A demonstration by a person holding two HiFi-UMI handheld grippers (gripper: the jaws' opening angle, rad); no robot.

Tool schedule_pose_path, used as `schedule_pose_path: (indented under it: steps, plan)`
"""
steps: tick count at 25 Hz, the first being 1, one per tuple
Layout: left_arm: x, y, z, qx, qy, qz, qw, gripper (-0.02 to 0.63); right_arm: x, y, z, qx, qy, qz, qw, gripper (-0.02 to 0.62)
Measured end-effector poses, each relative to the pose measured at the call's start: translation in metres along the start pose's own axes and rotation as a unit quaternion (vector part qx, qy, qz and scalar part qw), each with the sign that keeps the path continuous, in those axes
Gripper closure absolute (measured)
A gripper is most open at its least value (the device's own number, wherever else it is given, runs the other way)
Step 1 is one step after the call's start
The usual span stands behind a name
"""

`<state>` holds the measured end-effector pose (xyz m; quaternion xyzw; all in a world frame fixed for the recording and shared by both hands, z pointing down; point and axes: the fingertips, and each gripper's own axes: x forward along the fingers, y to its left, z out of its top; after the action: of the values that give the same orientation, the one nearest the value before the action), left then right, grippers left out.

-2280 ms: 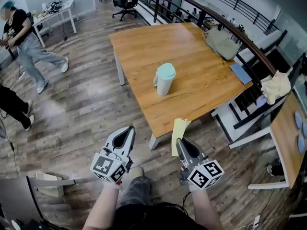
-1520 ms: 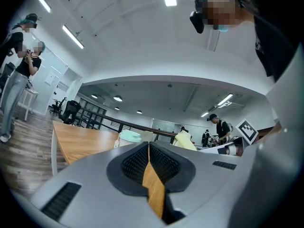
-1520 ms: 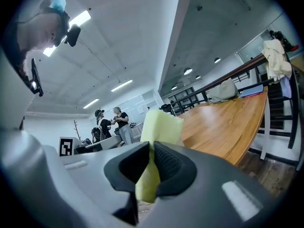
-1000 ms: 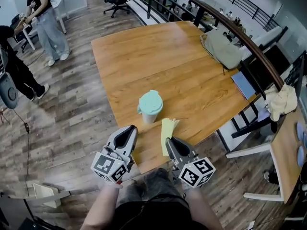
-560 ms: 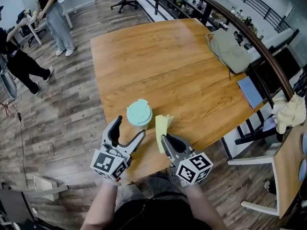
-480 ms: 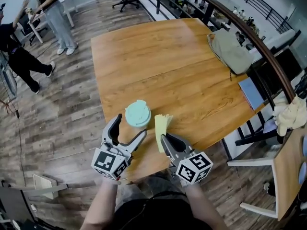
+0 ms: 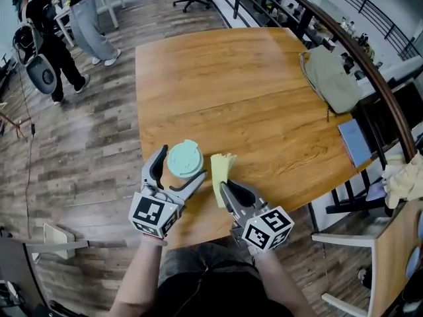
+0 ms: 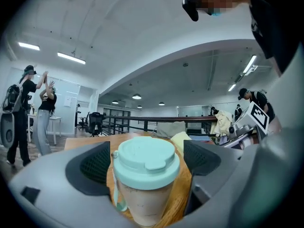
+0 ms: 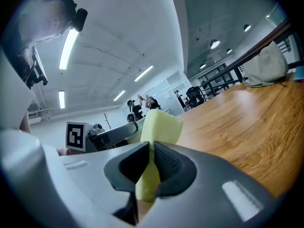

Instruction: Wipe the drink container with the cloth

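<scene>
Drink container (image 7: 185,158) between opening left fingers (image 7: 156,167)

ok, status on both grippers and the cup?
Left gripper jaws opening, drink container between them, pads off it. Right gripper shut on yellow cloth, held beside the container. Nothing between cloth and container.

Looks along the right gripper (image 9: 151,158), with jaws pinched together on a yellow cloth (image 9: 160,127). Finds the cloth's free end standing up past the tips toward twelve o'clock. Takes in a wooden table (image 9: 237,122) from two to four o'clock, a pale bag (image 9: 266,65) lying on it at two o'clock, a marker cube (image 9: 76,134) at nine o'clock.
</scene>
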<state>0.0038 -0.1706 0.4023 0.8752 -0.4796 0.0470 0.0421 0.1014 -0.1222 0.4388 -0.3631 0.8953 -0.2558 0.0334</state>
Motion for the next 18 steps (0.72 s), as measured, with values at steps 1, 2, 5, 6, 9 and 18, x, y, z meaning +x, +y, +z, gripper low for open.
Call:
schedule_pose_path:
  steps: [1, 2, 5, 6, 9, 18]
  plan:
    - [0.002, -0.001, 0.001, 0.011, 0.003, 0.0, 0.9999, 0.146, 0.001, -0.002, 0.001, 0.0, 0.0, 0.002, 1.0, 0.555]
    - [0.004, -0.002, 0.001, 0.019, 0.004, 0.0, 0.9998, 0.146, 0.001, -0.003, 0.001, 0.001, 0.001, 0.004, 1.0, 0.555]
    - [0.006, 0.002, 0.003, 0.0, -0.003, 0.005, 1.0, 0.146, 0.001, -0.007, 0.001, 0.002, 0.006, 0.009, 1.0, 0.555]
    - [0.007, 0.005, 0.004, -0.009, -0.005, 0.007, 0.9999, 0.147, 0.002, -0.008, 0.001, 0.002, 0.007, 0.01, 1.0, 0.555]
    - [0.009, 0.006, 0.006, -0.011, -0.005, -0.004, 0.9999, 0.147, 0.004, -0.01, 0.003, 0.001, 0.008, 0.009, 1.0, 0.555]
    - [0.008, 0.011, 0.008, -0.024, -0.012, -0.058, 0.9979, 0.184, 0.025, 0.003, 0.01, 0.009, 0.001, 0.017, 1.0, 0.555]
